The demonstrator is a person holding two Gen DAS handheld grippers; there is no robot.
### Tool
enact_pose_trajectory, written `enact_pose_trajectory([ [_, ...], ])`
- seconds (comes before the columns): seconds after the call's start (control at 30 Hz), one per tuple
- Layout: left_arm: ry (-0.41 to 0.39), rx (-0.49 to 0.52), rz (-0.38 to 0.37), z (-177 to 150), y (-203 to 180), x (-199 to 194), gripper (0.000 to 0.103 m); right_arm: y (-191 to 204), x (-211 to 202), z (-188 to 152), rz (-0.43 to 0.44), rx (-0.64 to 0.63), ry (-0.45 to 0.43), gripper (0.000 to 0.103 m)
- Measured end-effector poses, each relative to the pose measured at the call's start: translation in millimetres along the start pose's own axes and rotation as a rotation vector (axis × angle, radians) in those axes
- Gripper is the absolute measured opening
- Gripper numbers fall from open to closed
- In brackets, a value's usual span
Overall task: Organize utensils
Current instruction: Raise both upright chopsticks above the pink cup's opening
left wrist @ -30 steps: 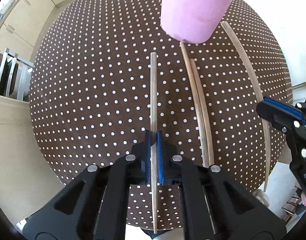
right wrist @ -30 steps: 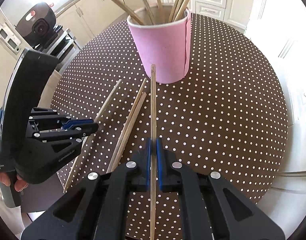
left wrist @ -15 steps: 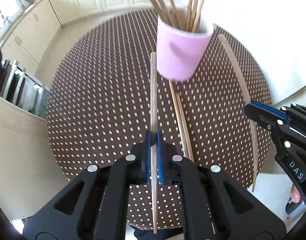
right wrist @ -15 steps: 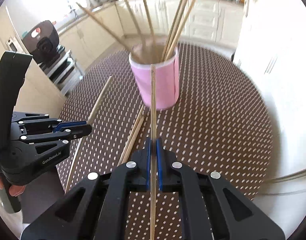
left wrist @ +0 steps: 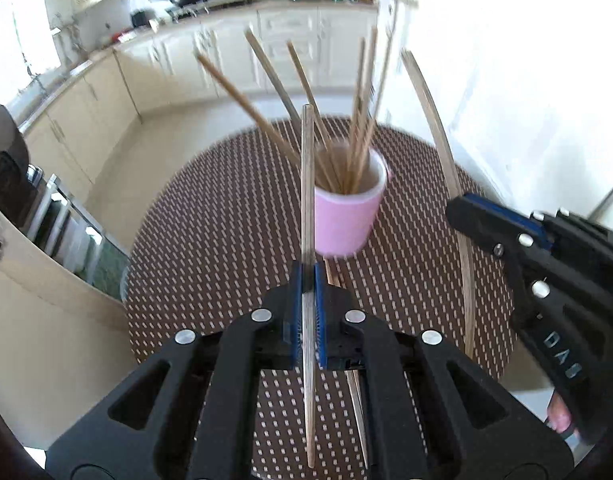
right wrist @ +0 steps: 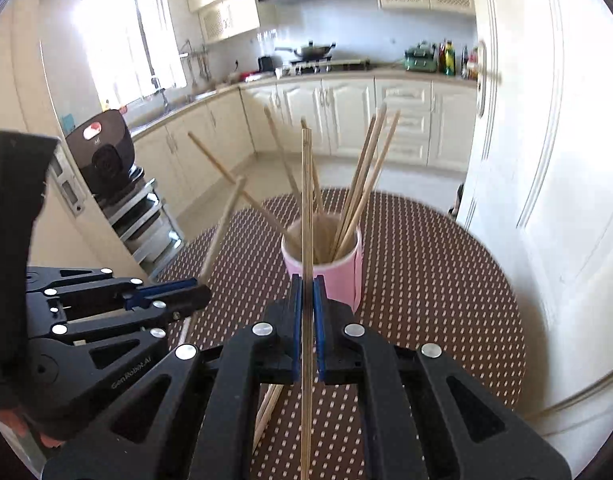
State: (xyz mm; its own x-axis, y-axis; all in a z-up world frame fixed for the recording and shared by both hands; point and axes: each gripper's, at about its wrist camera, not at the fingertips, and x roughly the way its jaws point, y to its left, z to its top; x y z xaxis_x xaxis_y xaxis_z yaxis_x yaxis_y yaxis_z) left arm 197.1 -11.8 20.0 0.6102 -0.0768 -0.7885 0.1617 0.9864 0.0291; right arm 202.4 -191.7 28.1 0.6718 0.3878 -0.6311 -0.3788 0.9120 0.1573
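Both tongs [left wrist: 307, 280] [right wrist: 306, 292] have lifted, each clamped on a chopstick [left wrist: 306, 184] [right wrist: 306, 200] before pink cup [left wrist: 346, 220]. Risk: tilted sticks inside could block entry.

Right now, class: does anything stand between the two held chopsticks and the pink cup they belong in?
Nothing solid blocks the way. Only the chopsticks already in the pink cup fan over its mouth; the left gripper and right gripper must thread between them.

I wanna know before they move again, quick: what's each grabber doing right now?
Left gripper: closed on a chopstick.
Right gripper: closed on another chopstick.
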Motion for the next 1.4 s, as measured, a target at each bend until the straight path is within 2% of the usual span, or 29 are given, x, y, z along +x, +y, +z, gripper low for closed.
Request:
enact_pose_trajectory([
  [0.07,-0.045,-0.017,0.011,6,2,-5,0.007,1,0,3,0.007,0.008,-0.027,0.004],
  [0.3,-0.204,-0.056,0.037,27,3,-17,0.007,8,-10,23,-0.04,-0.04,-0.232,0.004],
  [0.4,-0.281,-0.059,0.064,34,1,-21,0.007,8,-11,30,-0.031,-0.057,-0.28,0.004],
  [0.53,-0.379,-0.073,0.098,42,6,-27,0.007,-5,-8,41,-0.016,-0.014,-0.314,0.004],
  [0.63,-0.392,-0.082,0.076,48,9,-25,0.007,-12,-6,46,-0.024,-0.011,-0.343,0.004],
  [0.8,-0.47,-0.1,0.081,54,4,-26,0.007,-21,-3,54,-0.008,0.005,-0.394,0.004],
  [0.97,-0.511,-0.097,0.073,62,-9,-27,0.007,-27,0,59,0.015,0.016,-0.421,0.004],
  [1.07,-0.554,-0.09,0.092,63,-10,-24,0.007,-27,4,60,0.02,0.012,-0.442,0.004],
  [1.27,-0.579,-0.089,0.07,68,-6,-13,0.007,-29,20,62,0.039,0.008,-0.449,0.004],
  [1.4,-0.572,-0.111,0.03,71,1,-4,0.007,-31,26,63,0.047,0.018,-0.478,0.004],
])
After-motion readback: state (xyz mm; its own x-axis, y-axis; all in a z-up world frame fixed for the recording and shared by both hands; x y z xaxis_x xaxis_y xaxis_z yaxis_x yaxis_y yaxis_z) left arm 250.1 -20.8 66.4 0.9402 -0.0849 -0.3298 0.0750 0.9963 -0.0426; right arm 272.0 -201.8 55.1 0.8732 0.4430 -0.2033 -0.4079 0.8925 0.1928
